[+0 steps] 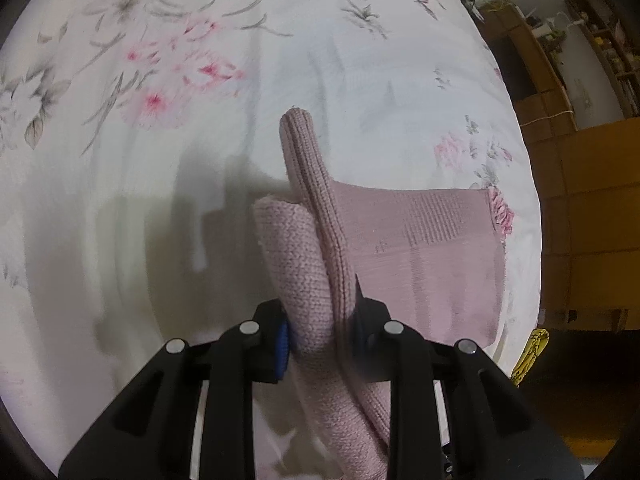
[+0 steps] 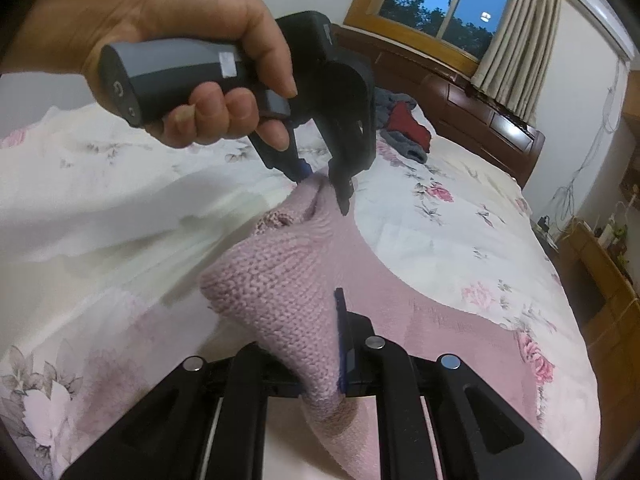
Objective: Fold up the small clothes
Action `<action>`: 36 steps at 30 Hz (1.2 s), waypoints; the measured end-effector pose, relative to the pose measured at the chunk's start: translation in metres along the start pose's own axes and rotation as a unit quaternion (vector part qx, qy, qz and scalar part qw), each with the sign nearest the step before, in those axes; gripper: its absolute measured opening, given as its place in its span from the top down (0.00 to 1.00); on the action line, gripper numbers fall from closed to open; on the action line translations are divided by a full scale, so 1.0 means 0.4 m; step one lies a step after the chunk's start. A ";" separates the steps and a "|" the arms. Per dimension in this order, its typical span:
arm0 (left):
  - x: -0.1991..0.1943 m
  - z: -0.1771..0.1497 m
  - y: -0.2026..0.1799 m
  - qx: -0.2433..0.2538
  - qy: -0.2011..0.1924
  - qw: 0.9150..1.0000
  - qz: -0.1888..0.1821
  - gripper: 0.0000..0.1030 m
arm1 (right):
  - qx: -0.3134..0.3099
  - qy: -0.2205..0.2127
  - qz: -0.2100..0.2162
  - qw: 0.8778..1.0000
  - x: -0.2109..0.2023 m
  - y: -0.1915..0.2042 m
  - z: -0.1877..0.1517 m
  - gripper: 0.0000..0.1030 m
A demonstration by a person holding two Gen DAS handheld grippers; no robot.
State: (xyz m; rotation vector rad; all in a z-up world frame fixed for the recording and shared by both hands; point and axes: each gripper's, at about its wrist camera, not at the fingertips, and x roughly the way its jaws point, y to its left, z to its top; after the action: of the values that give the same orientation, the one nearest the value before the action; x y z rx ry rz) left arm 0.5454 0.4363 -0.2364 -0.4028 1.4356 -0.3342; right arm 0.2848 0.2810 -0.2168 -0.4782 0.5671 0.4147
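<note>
Both grippers are clamped on the pink knit garment (image 2: 288, 280) — the left gripper (image 1: 320, 340) has its jaws closed tight on a bunched fold, and the right gripper (image 2: 320, 360) pinches another corner just as firmly. The cloth is lifted between the two sets of jaws, the rest trailing onto the floral bedspread (image 2: 460, 220) below. A hand (image 2: 192, 60) grips the left handle.

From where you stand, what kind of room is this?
Most likely a bedroom: a bed under a floral quilt, a curtained window, and spare clothes heaped near the wooden headboard.
</note>
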 end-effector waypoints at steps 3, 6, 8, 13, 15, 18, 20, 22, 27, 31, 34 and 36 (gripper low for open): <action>-0.015 0.004 -0.034 0.008 -0.003 1.000 0.006 0.78 | 0.011 -0.003 -0.001 1.000 -0.016 -0.022 0.006 0.89; -0.029 0.008 -0.066 0.016 -0.005 1.000 0.011 0.78 | 0.019 -0.006 -0.003 1.000 -0.031 -0.043 0.012 0.89; -0.038 0.011 -0.087 0.021 -0.006 1.000 0.016 0.78 | 0.024 -0.008 -0.005 1.000 -0.041 -0.056 0.015 0.89; -0.056 0.012 -0.140 0.031 -0.010 0.999 0.025 0.78 | 0.038 -0.011 -0.008 0.999 -0.067 -0.085 0.020 0.89; -0.063 0.012 -0.160 0.036 -0.011 0.999 0.030 0.78 | 0.042 -0.012 -0.009 0.999 -0.077 -0.098 0.021 0.89; -0.071 0.013 -0.187 0.042 -0.012 0.998 0.038 0.78 | 0.051 -0.015 -0.009 0.999 -0.093 -0.116 0.024 0.89; -0.074 0.014 -0.205 0.043 -0.013 0.998 0.044 0.78 | 0.057 -0.016 -0.009 0.998 -0.102 -0.129 0.024 0.89; -0.075 0.014 -0.228 0.047 -0.013 0.998 0.049 0.78 | 0.064 -0.016 -0.009 0.998 -0.111 -0.140 0.025 0.89; -0.072 0.013 -0.286 0.056 -0.016 0.997 0.058 0.78 | 0.081 -0.017 -0.009 0.997 -0.129 -0.173 0.017 0.89; -0.070 0.014 -0.332 0.064 -0.017 0.996 0.065 0.78 | 0.093 -0.018 -0.011 0.995 -0.146 -0.202 0.008 0.89; -0.061 0.014 -0.364 0.064 -0.017 0.995 0.073 0.78 | 0.106 -0.017 -0.009 0.994 -0.157 -0.229 0.001 0.89; -0.053 0.014 -0.389 0.065 -0.017 0.995 0.079 0.78 | 0.116 -0.016 -0.010 0.993 -0.164 -0.246 -0.007 0.89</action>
State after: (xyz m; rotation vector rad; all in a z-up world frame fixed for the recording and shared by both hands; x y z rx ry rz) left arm 0.5515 0.3082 -0.1456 -0.1867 1.3931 -0.2900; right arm 0.2819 0.1840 -0.1492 -0.2549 0.5717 0.3317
